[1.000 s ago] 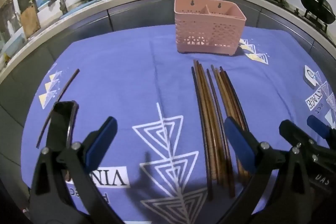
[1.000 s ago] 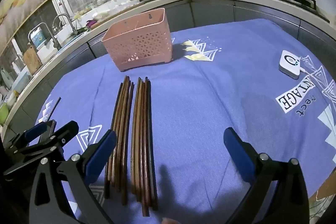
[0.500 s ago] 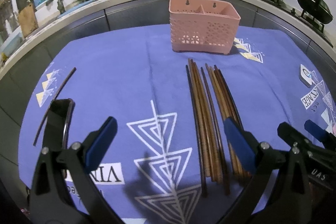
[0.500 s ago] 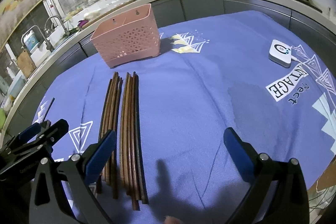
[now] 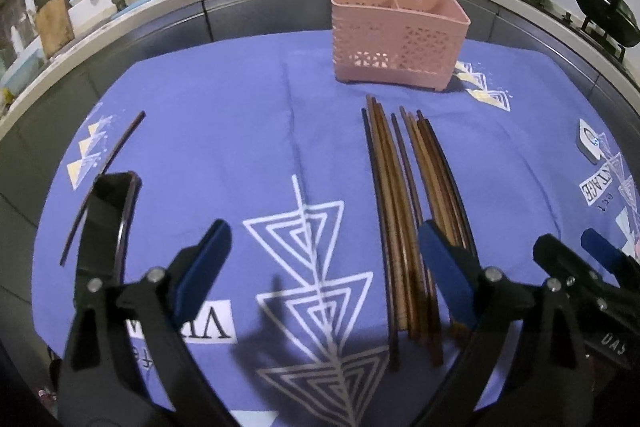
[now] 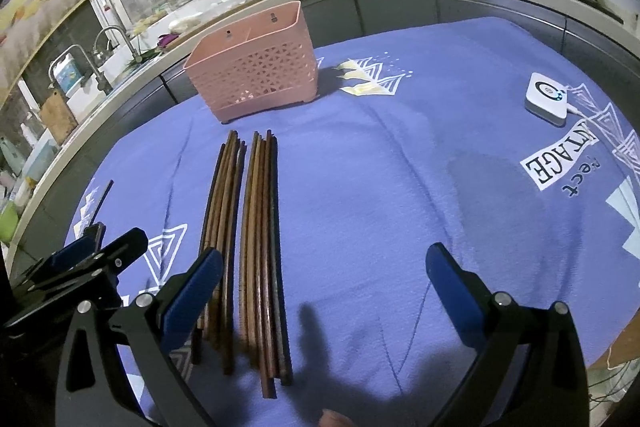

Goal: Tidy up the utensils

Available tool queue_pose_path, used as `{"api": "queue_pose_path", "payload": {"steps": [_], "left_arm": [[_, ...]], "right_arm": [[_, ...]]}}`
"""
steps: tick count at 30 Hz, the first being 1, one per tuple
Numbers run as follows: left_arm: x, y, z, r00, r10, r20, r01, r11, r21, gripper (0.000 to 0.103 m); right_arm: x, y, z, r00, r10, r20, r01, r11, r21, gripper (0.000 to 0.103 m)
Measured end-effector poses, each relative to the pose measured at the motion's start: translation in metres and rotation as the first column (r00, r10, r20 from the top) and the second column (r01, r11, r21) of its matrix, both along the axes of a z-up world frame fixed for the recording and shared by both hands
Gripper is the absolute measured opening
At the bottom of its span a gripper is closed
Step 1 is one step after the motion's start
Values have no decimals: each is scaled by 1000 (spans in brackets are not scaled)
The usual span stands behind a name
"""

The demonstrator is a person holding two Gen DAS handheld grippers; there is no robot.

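- Your left gripper [image 5: 322,259] has its jaws spread wide and holds nothing; its blue pads [image 5: 206,259] hover over the white triangle print on the cloth.
- Your right gripper [image 6: 324,291] is likewise wide open and empty, above bare purple cloth just right of the chopsticks.
- Between the two grippers, the wooden chopsticks [image 6: 256,247] lie flat in two tight bundles side by side, roughly parallel, their far tips pointing toward the caddy. In the left wrist view the same chopsticks [image 5: 408,219] run under the right-hand pad of your left gripper.
- One stray dark chopstick [image 5: 102,183] lies alone well to the left, curving along the cloth's edge, apart from the bundles.
- A dark phone-like slab [image 5: 106,223] sits just beside that stray stick, near your left gripper's outer arm; what it is exactly cannot be told.
- Beyond the far tips of the bundles stands the pink perforated utensil caddy [image 5: 400,39], upright, with two compartments, both looking empty from here. It also shows in the right wrist view [image 6: 256,71].
- A small white device [image 6: 547,99] with a round dark mark rests on the cloth at far right, well apart from the chopsticks.
- Everything lies on the purple printed tablecloth [image 6: 400,187] covering the tabletop.
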State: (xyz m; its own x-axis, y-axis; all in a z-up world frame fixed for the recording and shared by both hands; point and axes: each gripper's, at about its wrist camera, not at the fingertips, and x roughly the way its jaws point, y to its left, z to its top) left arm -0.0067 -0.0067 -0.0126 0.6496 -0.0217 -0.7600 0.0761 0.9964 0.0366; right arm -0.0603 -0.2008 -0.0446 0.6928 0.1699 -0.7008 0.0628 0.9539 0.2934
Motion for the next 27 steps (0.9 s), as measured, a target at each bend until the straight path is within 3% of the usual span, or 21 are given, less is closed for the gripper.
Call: {"api": "queue_pose_path", "payload": {"steps": [15, 27], "left_arm": [[4, 5, -4, 999, 33, 12, -34, 998, 44, 91], [2, 6, -5, 999, 27, 26, -28, 999, 38, 91]], "right_arm": [[-6, 5, 2, 1000, 23, 14, -23, 999, 23, 100], [-8, 7, -1, 996, 92, 11, -93, 990, 106, 100]]}}
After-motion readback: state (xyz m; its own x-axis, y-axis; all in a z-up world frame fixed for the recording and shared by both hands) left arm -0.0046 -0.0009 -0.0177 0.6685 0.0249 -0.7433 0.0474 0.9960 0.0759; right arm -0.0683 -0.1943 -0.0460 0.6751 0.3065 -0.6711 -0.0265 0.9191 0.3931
